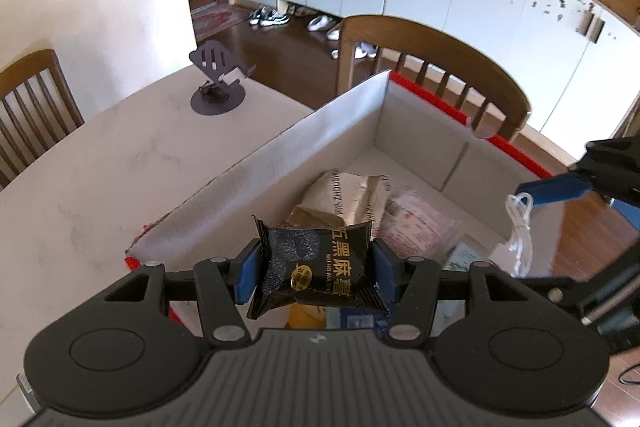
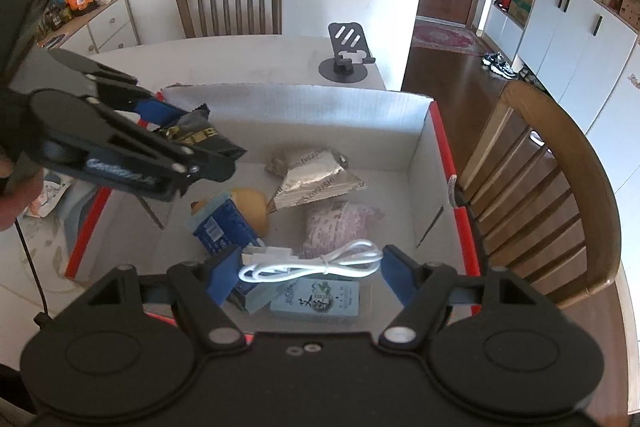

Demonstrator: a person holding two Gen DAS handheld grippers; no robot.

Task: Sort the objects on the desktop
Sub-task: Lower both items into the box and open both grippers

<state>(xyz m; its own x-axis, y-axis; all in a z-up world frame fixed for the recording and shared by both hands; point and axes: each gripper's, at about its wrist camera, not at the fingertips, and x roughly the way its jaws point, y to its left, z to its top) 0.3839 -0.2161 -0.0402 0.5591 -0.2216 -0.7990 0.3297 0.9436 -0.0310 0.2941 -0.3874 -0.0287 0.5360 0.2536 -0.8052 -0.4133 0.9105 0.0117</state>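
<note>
The left gripper (image 1: 318, 273) clamps a black snack packet (image 1: 320, 267) between its blue pads, above the open cardboard box (image 1: 420, 131) on the worktop (image 1: 100, 163). The right gripper (image 2: 308, 267) grips a coiled white cable (image 2: 312, 261), with the box's packets just below it.

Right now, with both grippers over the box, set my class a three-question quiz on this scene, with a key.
1. True or false: the left gripper holds a black snack packet in its jaws.
2. What lies between the right gripper's jaws?
A. a phone stand
B. a coiled white cable
C. a spoon
3. Fill in: the grey phone stand sits on the table, ____ the cardboard box.

Key
1. True.
2. B.
3. Outside; beyond its far wall in the right wrist view.
</note>
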